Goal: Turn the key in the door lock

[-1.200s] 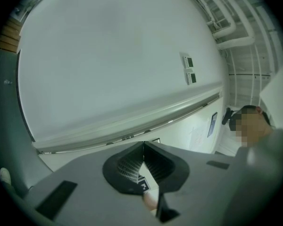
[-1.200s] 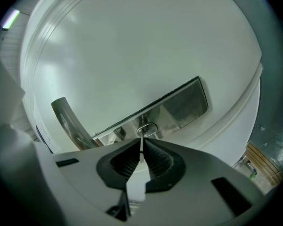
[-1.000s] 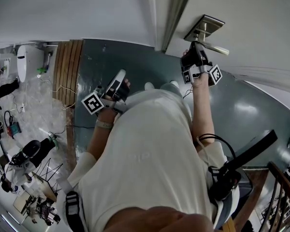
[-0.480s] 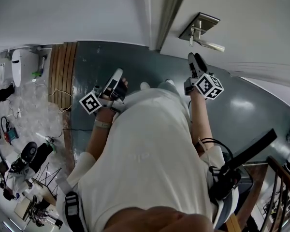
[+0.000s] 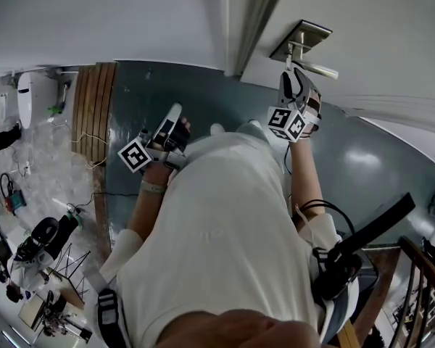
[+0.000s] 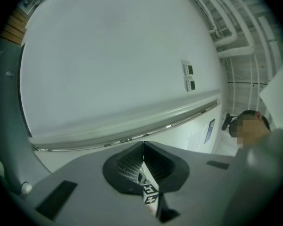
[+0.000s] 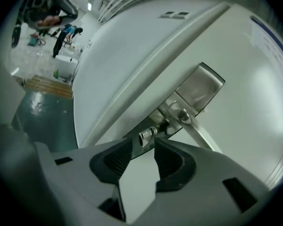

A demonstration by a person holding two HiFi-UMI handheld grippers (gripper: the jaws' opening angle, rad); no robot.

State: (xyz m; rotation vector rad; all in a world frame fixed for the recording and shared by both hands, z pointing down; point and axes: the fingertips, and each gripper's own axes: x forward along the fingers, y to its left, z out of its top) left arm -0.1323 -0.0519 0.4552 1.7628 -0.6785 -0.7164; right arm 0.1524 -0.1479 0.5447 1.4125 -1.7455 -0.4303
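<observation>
A small silver key (image 7: 147, 134) sticks out of the lock beneath the steel lock plate (image 7: 198, 91) on the white door (image 7: 254, 79). A lever handle (image 7: 203, 138) runs off to the right. My right gripper (image 7: 143, 142) is open, its jaws have just been opening, and the key sits just past the fingertips with no pad touching it. In the head view my right gripper (image 5: 293, 78) is raised to the lock plate (image 5: 304, 38). My left gripper (image 5: 172, 122) hangs lower at the left, shut and empty, facing a blank wall (image 6: 108, 60).
The door frame (image 5: 257, 20) runs just left of the lock. A wooden strip (image 5: 98, 107) lies on the dark green floor (image 5: 188, 85). Tripods and gear (image 5: 36, 252) crowd the far left. A stair railing (image 5: 420, 281) stands at the lower right.
My right gripper came off the key, rolled over so its marker cube swung from right to left, and rose back toward the lock. My left gripper has stayed put.
</observation>
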